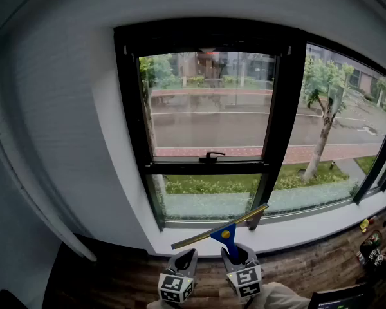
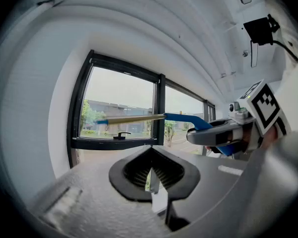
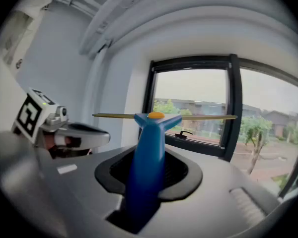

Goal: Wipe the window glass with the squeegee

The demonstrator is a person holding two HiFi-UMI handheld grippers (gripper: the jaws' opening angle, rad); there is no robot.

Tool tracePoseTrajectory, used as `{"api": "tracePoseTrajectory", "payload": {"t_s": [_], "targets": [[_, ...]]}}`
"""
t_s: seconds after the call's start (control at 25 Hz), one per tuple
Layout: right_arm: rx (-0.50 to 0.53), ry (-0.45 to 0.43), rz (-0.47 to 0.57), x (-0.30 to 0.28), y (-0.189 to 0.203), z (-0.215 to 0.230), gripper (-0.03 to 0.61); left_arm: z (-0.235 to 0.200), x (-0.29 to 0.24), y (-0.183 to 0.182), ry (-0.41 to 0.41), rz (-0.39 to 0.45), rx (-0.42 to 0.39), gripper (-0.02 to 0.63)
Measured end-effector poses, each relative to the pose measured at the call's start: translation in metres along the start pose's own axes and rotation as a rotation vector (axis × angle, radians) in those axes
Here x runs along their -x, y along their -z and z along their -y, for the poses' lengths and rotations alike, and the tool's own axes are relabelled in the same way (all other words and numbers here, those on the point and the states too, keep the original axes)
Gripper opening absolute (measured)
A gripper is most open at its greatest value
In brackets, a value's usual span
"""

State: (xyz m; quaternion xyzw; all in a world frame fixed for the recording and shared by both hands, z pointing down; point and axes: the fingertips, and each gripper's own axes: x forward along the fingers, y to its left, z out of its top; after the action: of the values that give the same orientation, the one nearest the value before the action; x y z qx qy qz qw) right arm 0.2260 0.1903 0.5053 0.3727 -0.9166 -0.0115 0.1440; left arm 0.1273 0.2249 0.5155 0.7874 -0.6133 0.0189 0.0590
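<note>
Right gripper view: the right gripper (image 3: 149, 171) is clamped on the blue handle of the squeegee (image 3: 150, 133), which points forward along the jaws. The blade is carried crosswise at the handle's far end and appears tilted, right end up, in the head view. The window glass (image 1: 209, 108) lies ahead and above, apart from the blade. The left gripper (image 2: 151, 175) is held just beside, jaws together on nothing. Raising the blade flat onto the glass is judged to come next.
</note>
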Motion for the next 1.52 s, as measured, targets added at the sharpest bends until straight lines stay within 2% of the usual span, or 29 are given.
{"api": "tracePoseTrajectory", "payload": {"t_s": [0.08, 0.16, 0.32, 0.48, 0.64, 0.92, 1.04, 1.2, 1.36, 1.52], "targets": [[-0.122, 0.05, 0.041, 0.01, 0.006, -0.004, 0.123, 0.004, 0.016, 0.004, -0.016, -0.017, -0.018, 0.0], [-0.188, 0.084, 0.086, 0.021, 0.004, -0.005, 0.123, 0.002, 0.029, 0.0, -0.044, -0.009, -0.041, 0.0], [-0.149, 0.096, 0.151, 0.045, -0.023, 0.004, 0.123, 0.0, 0.04, -0.021, -0.091, 0.046, -0.096, 0.0], [-0.114, 0.133, 0.206, 0.079, -0.045, 0.021, 0.123, 0.013, 0.044, -0.038, -0.085, 0.074, -0.112, 0.0], [-0.046, 0.152, 0.201, 0.099, -0.032, 0.03, 0.123, 0.023, 0.048, -0.044, -0.098, 0.068, -0.109, 0.0], [-0.098, 0.174, 0.182, 0.099, -0.015, 0.068, 0.123, 0.037, 0.018, -0.053, -0.113, 0.068, -0.12, 0.0], [-0.145, 0.175, 0.181, 0.083, -0.012, 0.083, 0.123, 0.037, -0.004, -0.052, -0.093, 0.055, -0.13, 0.0], [-0.151, 0.172, 0.181, 0.048, -0.009, 0.098, 0.123, 0.016, -0.032, -0.046, -0.091, 0.054, -0.127, 0.0], [-0.155, 0.174, 0.176, -0.006, -0.014, 0.112, 0.123, -0.027, -0.069, -0.047, -0.096, 0.069, -0.125, 0.0], [-0.155, 0.204, 0.164, -0.079, -0.028, 0.136, 0.123, -0.082, -0.131, -0.054, -0.069, 0.075, -0.123, 0.0]]}}
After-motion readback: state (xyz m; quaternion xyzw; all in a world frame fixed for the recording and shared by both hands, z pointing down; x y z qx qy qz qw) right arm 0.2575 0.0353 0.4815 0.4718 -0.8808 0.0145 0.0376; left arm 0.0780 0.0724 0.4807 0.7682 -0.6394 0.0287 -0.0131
